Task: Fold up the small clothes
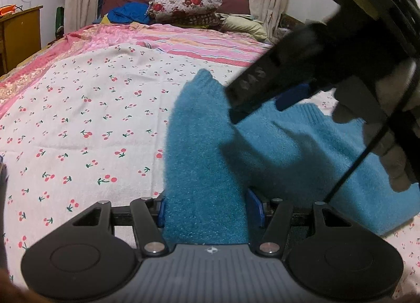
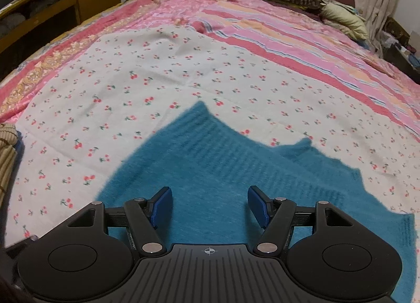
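Note:
A fuzzy teal sweater (image 1: pixel 288 150) lies spread on the cherry-print sheet (image 1: pixel 78 109). In the left wrist view, a raised band of the sweater fills the gap of my left gripper (image 1: pixel 207 212). It touches both blue pads (image 1: pixel 255 210) and partly covers the left one. My right gripper (image 1: pixel 258 111) reaches in from the upper right, held by a hand (image 1: pixel 391 150), and hovers over the sweater's middle. In the right wrist view, the sweater (image 2: pixel 215 161) lies flat under my right gripper (image 2: pixel 210 206). Its pads stand apart with nothing between them.
A pink striped blanket (image 2: pixel 288 40) covers the far half of the bed. A folded floral quilt (image 1: pixel 186 4) and blue cloth (image 1: pixel 128 13) lie at the head. A wooden cabinet (image 2: pixel 65 1) stands on the left. A brown striped cloth (image 2: pixel 6 150) lies at the left edge.

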Action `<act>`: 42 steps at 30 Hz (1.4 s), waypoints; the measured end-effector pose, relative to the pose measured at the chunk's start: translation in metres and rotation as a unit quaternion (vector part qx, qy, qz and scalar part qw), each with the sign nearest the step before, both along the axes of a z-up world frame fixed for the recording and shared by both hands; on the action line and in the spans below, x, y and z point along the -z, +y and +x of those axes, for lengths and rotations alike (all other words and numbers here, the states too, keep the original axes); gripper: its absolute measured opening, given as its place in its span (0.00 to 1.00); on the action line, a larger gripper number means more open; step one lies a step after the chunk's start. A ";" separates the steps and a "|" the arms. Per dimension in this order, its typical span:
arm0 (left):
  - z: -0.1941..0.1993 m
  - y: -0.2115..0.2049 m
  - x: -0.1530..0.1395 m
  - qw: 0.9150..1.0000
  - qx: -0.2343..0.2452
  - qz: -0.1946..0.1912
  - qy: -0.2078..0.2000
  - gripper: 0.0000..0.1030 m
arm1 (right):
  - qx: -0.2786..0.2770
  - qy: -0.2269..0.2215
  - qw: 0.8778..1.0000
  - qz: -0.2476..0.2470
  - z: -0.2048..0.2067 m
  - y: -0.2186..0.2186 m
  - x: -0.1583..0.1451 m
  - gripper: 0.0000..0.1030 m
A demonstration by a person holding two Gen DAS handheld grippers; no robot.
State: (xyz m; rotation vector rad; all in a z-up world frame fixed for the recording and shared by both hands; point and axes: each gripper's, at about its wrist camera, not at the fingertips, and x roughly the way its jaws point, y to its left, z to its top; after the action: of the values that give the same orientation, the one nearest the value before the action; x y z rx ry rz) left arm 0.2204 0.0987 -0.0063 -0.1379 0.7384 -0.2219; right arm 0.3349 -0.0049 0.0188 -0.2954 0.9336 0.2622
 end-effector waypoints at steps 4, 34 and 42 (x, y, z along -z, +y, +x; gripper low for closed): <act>0.004 0.004 0.001 1.000 -0.009 -0.015 0.007 0.60 | 0.005 -0.006 1.000 -0.017 -0.002 -0.016 -0.002 0.63; 0.053 0.039 -0.005 0.995 -0.010 -0.094 0.033 0.52 | -0.027 0.009 0.996 0.090 -0.098 -0.053 0.005 0.63; 0.084 0.036 0.010 0.991 0.036 -0.111 0.071 0.62 | -0.023 0.029 0.993 0.116 -0.100 -0.061 0.023 0.63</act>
State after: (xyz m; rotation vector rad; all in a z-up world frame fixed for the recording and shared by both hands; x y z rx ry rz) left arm 0.3049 0.1349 -0.0166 -0.3424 0.8601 -0.3654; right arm 0.2344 -0.0659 -0.0037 -0.0953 0.9443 0.4197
